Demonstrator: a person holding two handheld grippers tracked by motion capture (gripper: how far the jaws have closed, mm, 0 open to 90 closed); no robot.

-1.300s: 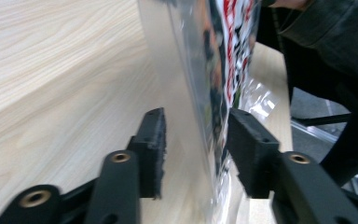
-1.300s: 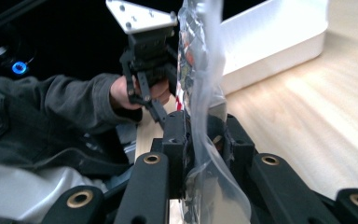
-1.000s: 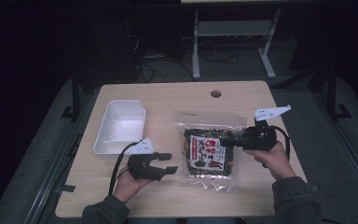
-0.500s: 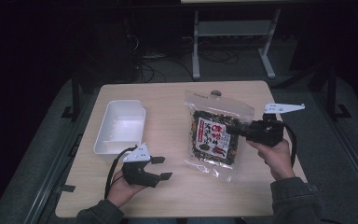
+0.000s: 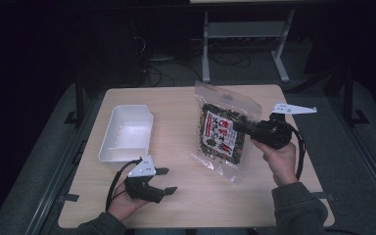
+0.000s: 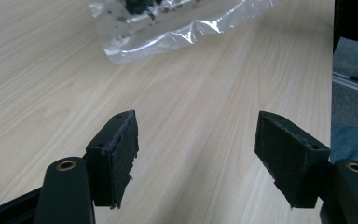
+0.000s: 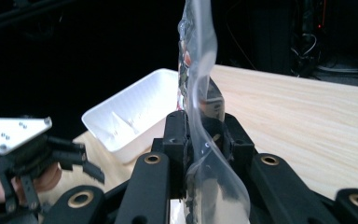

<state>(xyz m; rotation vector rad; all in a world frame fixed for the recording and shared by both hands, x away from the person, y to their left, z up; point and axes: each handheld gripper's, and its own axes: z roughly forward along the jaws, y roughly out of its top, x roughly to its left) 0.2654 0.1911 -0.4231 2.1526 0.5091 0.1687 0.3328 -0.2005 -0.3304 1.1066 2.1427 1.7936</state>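
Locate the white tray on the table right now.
In the high view the white tray sits on the table's left half, just beyond the left gripper and left of the snack bag.

We see tray (image 5: 126,133) on table (image 5: 176,196), left of centre. Bag (image 5: 221,132) right of tray, well apart, lifted off tabletop. Right gripper (image 5: 242,126) at bag's right edge. Left gripper (image 5: 168,180) at lower left, below tray, over bare tabletop.
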